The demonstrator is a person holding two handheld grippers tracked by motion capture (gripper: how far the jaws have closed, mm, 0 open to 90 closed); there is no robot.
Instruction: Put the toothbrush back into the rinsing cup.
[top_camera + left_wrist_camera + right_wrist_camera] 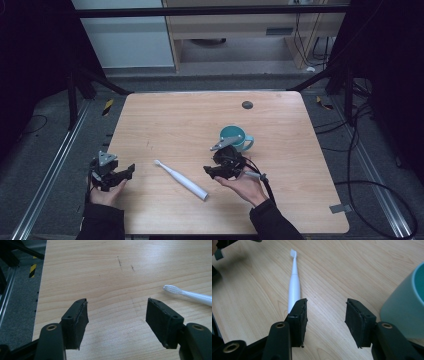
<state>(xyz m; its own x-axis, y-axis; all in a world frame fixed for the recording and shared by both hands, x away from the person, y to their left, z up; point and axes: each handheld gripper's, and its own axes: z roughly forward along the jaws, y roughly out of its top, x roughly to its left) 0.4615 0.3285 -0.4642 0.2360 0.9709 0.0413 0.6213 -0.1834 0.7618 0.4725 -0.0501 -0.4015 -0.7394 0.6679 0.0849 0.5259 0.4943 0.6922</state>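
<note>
A white electric toothbrush (pixel 181 180) lies flat on the wooden table (pixel 190 120), its brush head toward the left. In the left gripper view its bristled head (pixel 172 289) reaches in from the right. In the right gripper view the toothbrush (pixel 294 282) runs away from the left jaw. A teal mug (pixel 236 137) stands upright right of centre, and its wall (pixel 404 312) fills the right edge of the right gripper view. My left gripper (pixel 126 176) is open near the table's left edge. My right gripper (pixel 210 172) is open between toothbrush and mug, empty.
A small dark round disc (pixel 247 105) sits near the table's far edge. Metal frame rails (pixel 55 165) and cables (pixel 370 185) run along the floor on both sides. Shelving (pixel 240 30) stands beyond the table.
</note>
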